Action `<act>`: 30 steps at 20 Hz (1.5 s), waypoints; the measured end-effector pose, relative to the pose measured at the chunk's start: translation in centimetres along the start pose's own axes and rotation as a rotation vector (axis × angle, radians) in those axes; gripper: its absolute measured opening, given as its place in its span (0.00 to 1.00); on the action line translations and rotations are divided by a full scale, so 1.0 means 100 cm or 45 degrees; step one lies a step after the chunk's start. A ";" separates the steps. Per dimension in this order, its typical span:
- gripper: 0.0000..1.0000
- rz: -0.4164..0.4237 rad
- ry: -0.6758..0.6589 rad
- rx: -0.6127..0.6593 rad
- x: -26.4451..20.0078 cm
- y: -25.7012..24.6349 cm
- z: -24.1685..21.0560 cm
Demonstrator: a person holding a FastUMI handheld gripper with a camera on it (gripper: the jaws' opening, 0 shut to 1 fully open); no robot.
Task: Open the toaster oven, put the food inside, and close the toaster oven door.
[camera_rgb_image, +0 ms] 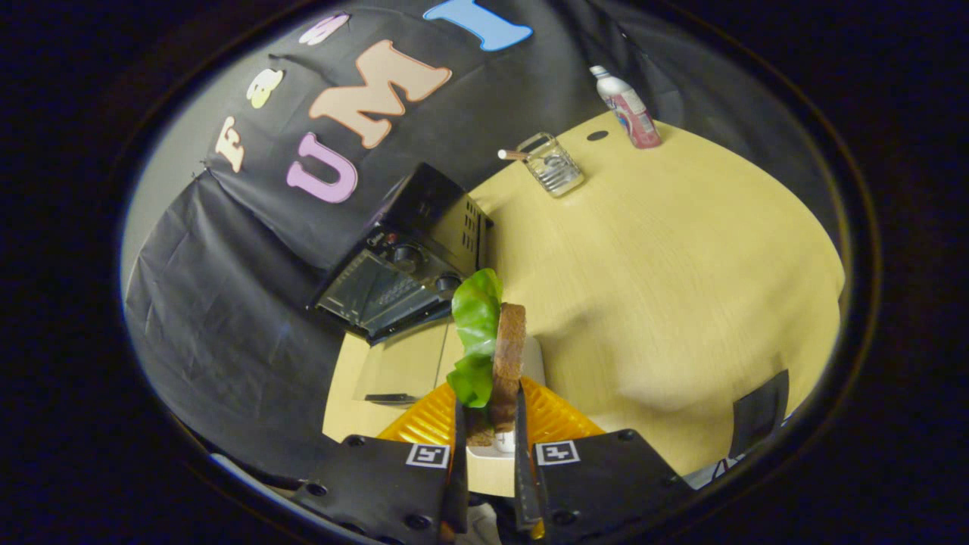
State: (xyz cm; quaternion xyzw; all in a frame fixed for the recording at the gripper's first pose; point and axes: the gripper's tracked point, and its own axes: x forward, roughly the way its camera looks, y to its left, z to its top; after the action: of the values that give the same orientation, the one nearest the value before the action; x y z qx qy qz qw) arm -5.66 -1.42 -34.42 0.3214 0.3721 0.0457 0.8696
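Note:
My gripper (488, 431) is shut on a sandwich (506, 363), a brown bread slice with green lettuce (475, 325) on its left side, held upright between the fingers. Beyond it stands the black toaster oven (412, 253) against the booth wall. Its glass door (394, 367) is folded down open onto the table, just ahead of the sandwich. An orange ribbed plate (556, 420) lies under the fingers, with a white object on it partly hidden by the sandwich.
The light wooden table (666, 288) stretches beyond the oven. A clear glass container (554, 165) with a stick in it and a pink bottle (627, 107) stand at its far side. A dark chair back (759, 412) shows at the near edge.

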 end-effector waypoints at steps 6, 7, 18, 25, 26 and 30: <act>0.27 0.283 -0.213 0.013 -0.006 0.075 0.012; 0.27 0.331 -0.234 0.023 0.001 0.088 0.010; 0.27 0.505 -0.271 0.253 0.093 0.163 -0.014; 0.26 0.384 -0.310 0.361 0.163 0.184 -0.008; 0.26 0.374 -0.311 0.382 0.173 0.187 -0.008; 0.26 0.363 -0.352 0.427 0.202 0.200 0.003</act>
State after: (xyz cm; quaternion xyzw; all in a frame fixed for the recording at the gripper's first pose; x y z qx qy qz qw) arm 12.31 20.67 -34.87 0.5135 0.2030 0.0613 0.8315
